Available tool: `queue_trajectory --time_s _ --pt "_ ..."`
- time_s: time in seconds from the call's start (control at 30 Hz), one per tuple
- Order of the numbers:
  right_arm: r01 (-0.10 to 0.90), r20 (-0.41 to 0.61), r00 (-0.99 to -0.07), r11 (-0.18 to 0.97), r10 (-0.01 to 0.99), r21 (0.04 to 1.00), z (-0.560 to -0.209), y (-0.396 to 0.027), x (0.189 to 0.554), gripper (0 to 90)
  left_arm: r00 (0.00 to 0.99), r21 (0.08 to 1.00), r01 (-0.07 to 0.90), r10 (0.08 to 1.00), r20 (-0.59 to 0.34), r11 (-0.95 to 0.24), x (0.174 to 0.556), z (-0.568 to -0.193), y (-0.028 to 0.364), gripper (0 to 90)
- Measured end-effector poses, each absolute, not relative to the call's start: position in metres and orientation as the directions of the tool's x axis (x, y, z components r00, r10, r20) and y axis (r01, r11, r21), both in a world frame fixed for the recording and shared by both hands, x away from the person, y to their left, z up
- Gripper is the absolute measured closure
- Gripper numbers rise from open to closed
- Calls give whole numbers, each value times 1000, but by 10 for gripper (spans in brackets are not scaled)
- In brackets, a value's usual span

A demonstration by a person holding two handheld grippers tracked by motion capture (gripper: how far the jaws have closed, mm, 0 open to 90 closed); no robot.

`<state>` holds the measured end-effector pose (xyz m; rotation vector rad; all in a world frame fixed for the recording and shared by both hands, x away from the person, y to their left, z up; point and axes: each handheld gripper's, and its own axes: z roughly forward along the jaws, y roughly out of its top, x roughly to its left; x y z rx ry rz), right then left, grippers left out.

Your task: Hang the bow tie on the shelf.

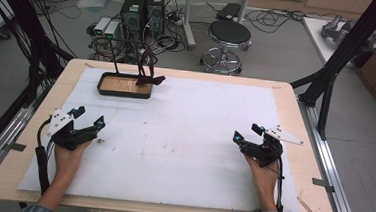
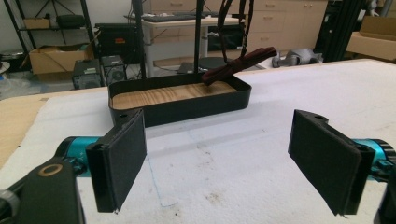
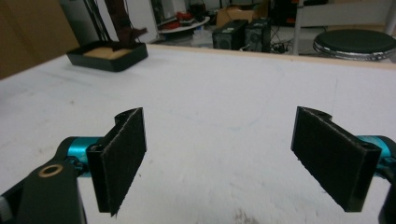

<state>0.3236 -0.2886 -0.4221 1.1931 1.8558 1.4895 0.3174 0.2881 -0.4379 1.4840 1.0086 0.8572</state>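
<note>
High view: a person's two hands rest on a white sheet (image 1: 184,131) covering a wooden table (image 1: 303,144), each holding a two-jaw gripper. The left gripper (image 1: 89,117), at about eight o'clock on the sheet, has its jaws spread wide with nothing between them; the right gripper (image 1: 249,132), at about four o'clock, is likewise wide apart and holds nothing. Well away from both, at about eleven o'clock, stands a black tray (image 1: 124,91) with a wood-grain floor and a thin black stand rising from it. A dark red strap (image 1: 150,80) hangs from the stand, its folded end lying over the tray's right rim. Beyond the table at twelve o'clock, a black stool (image 1: 229,33) stands among computer towers (image 1: 143,10) and cables.
</note>
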Motion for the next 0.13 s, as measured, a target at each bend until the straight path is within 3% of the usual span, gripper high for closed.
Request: queue_trajectory --time_s 0.1,0.13 --pt "327 132 -503 46 854 944 -429 -289 319 169 375 989 138 927 -8 -47 317 -438 288 196" --pt "345 135 -497 52 857 937 -432 -289 318 127 375 989 138 927 -9 -46 317 -438 287 192"
